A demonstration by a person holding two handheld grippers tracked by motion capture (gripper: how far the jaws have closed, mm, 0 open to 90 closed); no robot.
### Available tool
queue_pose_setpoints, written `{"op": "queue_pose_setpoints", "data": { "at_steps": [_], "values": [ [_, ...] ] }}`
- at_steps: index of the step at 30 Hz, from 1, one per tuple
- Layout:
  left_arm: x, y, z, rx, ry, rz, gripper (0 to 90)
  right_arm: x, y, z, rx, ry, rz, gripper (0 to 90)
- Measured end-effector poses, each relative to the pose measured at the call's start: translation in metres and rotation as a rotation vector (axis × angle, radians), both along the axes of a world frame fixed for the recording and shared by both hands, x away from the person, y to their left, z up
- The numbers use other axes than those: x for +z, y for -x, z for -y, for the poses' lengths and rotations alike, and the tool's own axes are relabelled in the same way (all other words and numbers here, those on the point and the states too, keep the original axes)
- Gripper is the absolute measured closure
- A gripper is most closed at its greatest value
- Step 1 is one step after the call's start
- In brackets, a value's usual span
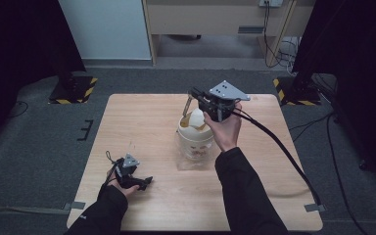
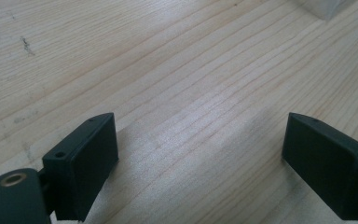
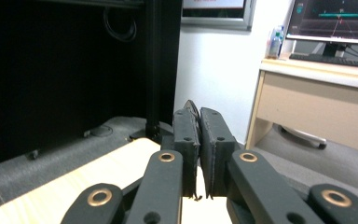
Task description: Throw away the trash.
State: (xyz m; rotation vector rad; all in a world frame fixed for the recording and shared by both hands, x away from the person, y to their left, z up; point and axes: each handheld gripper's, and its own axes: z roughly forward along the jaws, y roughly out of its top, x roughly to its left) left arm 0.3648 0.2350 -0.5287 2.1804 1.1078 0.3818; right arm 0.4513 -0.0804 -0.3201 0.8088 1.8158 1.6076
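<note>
A white container [image 1: 196,141] with something yellowish inside stands at the middle of the wooden table [image 1: 142,122]. My right gripper [image 1: 194,93] hovers just above its far rim. In the right gripper view the right gripper [image 3: 199,112] is shut on a thin dark piece [image 3: 190,104]. From above, this piece reads as a thin grey rod [image 1: 187,106] slanting down to the container. My left gripper [image 1: 146,181] rests low at the table's front left. Seen in its own view, the left gripper [image 2: 200,126] is wide open over bare wood with nothing between the jaws.
The right gripper's black cable [image 1: 284,152] trails over the table's right side. Black stands with striped bases [image 1: 73,88] [image 1: 293,90] flank the far corners. A desk with a monitor [image 3: 335,18] stands beyond. A pale object's corner [image 2: 326,7] lies ahead of the left jaws.
</note>
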Motion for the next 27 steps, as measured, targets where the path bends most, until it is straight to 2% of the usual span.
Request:
{"op": "queue_pose_setpoints", "data": {
  "at_steps": [6, 13, 15, 16, 20, 26, 27],
  "values": [
    [0.0, 0.0, 0.0, -0.004, -0.005, 0.0, 9.8, -0.013, -0.006, -0.008, -0.013, 0.072, -0.015, 85.8],
    [0.0, 0.0, 0.0, -0.005, -0.005, 0.0, 9.8, -0.025, -0.012, -0.016, -0.014, 0.108, -0.046, 84.6],
    [0.0, 0.0, 0.0, -0.005, -0.004, 0.0, 9.7, -0.027, -0.013, -0.017, -0.008, 0.113, -0.072, 81.6],
    [0.0, 0.0, 0.0, -0.006, -0.004, 0.0, 9.6, -0.027, -0.013, -0.017, -0.01, 0.114, -0.07, 79.8],
    [0.0, 0.0, 0.0, -0.007, -0.004, 0.001, 9.4, -0.023, -0.012, -0.013, -0.02, 0.102, -0.061, 73.3],
    [-0.001, 0.0, 0.0, -0.009, -0.001, 0.002, 8.6, -0.006, -0.004, 0.006, -0.049, 0.09, -0.02, 64.2],
    [-0.001, 0.0, 0.0, -0.01, -0.003, 0.002, 8.4, -0.004, -0.001, 0.011, -0.052, 0.064, -0.019, 61.6]
  ]
}}
